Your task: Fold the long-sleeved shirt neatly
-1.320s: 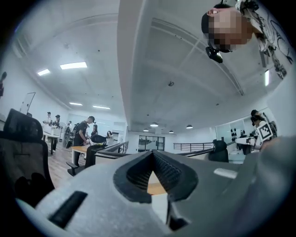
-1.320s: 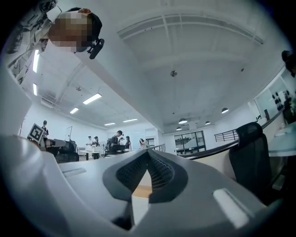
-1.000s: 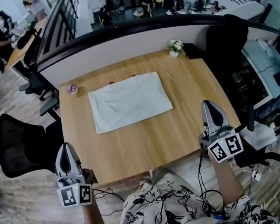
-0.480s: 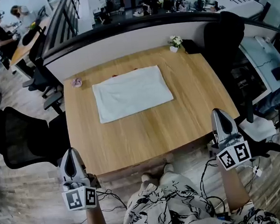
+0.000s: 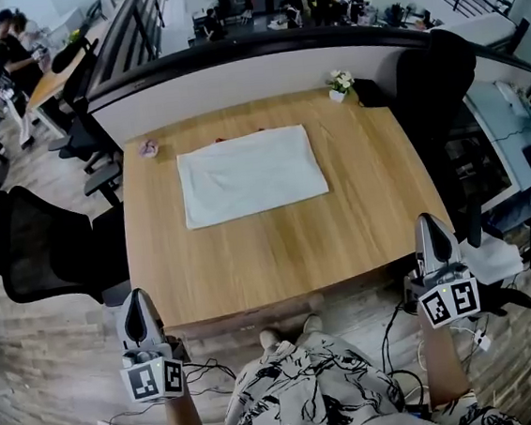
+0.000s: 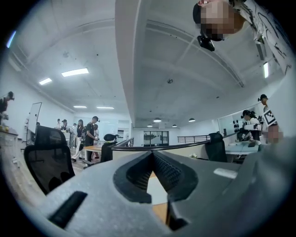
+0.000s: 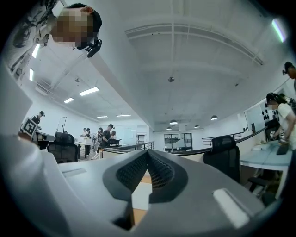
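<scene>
The white shirt lies folded into a flat rectangle on the far half of the wooden table. My left gripper is held off the table's near left corner, shut and empty. On the other side, my right gripper hangs off the near right corner, also shut with nothing in it. Both point level toward the table. In the left gripper view the jaws meet at the tips, with a strip of the white shirt seen through the gap behind them. The right gripper view shows the same closed tips.
A small flower pot and a dark object stand at the table's far right corner, a pinkish item at the far left. Black office chairs flank the table. Cables lie on the floor near my feet. People stand in the background.
Both grippers have drawn back from the table toward me, the left one also sinking a little. The shirt has not moved.
</scene>
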Demonstrator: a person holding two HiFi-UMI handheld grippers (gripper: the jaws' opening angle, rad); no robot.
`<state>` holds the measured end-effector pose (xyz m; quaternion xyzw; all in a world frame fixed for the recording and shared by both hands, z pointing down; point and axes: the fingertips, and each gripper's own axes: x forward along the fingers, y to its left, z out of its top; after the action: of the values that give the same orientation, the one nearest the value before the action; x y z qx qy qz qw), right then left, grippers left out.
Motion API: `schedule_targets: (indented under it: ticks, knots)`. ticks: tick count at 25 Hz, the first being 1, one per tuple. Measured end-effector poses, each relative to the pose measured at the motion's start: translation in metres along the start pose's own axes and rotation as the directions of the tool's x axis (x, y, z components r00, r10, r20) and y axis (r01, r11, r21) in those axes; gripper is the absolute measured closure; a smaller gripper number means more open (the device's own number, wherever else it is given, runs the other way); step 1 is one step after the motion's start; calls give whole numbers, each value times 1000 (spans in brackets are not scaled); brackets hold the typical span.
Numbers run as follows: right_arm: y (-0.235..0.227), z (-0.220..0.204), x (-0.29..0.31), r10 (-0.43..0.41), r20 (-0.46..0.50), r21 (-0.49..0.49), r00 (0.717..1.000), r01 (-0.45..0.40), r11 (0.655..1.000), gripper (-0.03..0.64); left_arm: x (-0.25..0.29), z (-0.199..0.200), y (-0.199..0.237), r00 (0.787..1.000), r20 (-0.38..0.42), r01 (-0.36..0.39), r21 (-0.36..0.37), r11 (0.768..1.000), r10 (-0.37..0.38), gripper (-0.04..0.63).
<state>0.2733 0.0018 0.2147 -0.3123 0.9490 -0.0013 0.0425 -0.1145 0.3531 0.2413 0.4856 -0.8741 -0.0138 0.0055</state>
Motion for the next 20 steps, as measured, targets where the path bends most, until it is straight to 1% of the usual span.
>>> schedule_targets:
  ticks: [3,8,13,17,20]
  knots:
    - [-6,-8,1,9,-11,-5,1000,-9,1000,611,0,-8,4,999,-10,-45,-5,999,44,592]
    - [-12,-20,5,-5,-13,-25,1000,5,1000,611,0,-17,-1,998,-8,-67,-6,998,67,592]
    - [-16,-23,7,-7,-8,2,1000,7,1000,611,-1,-22,-10,998,-15,-64,3,998,64,592]
    - [-16,-23,5,-11,-14,10,1000,11,1000,611,-2,-18,-15,999,-12,-50,28,998,51,592]
    - [-13,-23,5,-2,-17,15,1000,2,1000,611,-2,-14,-16,999,-6,-49,32,998,49,592]
